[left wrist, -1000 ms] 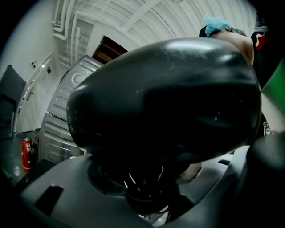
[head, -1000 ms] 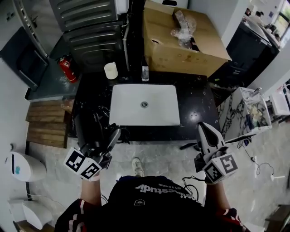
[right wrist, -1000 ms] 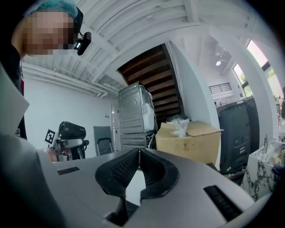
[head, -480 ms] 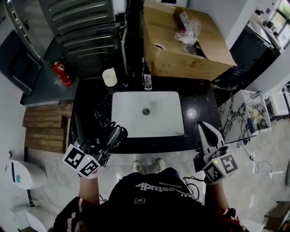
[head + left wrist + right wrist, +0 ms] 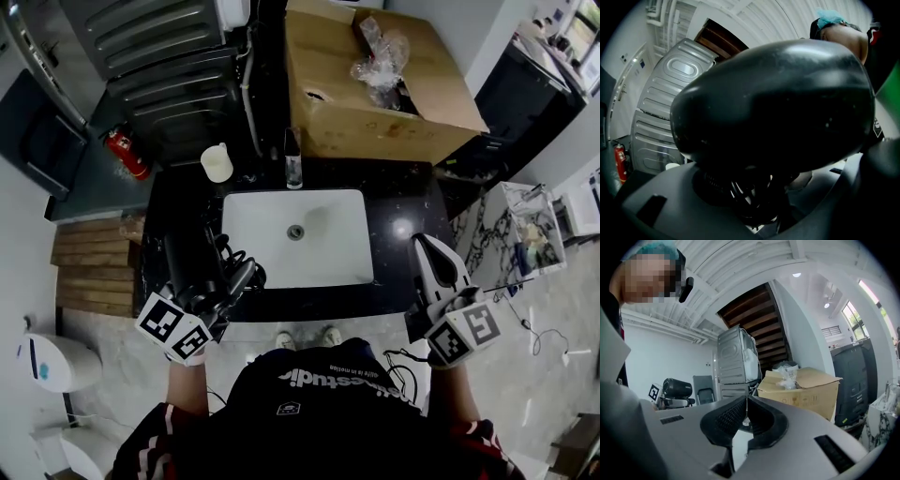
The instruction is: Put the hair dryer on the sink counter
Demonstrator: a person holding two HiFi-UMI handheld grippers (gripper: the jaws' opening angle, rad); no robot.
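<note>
Black counter (image 5: 408,211), white sink (image 5: 295,248), box (image 5: 375,103) behind at upper centre.
Dryer (image 5: 190,255) is clamped in left gripper (image 5: 230,281); right gripper (image 5: 433,255) is closed, empty. Dryer has been brought further over counter's left end.

Bathroom corner mocked up inside a larger work space, not a lived-in home. Black sink counter (image 5: 408,202) with a white inset basin (image 5: 323,258); a white cup (image 5: 217,163) and a small bottle (image 5: 293,161) stand at its back edge. Behind it are a big open cardboard box (image 5: 375,117) with crumpled plastic, grey ribbed metal units (image 5: 159,37) and a red fire extinguisher (image 5: 124,153). Wooden boards (image 5: 94,267) lie beside the counter. Loose cables (image 5: 530,333) trail on the pale marbled floor (image 5: 553,394). Wooden staircase underside (image 5: 759,329) overhead, white panelled ceiling (image 5: 740,263), tall windows (image 5: 853,317).
</note>
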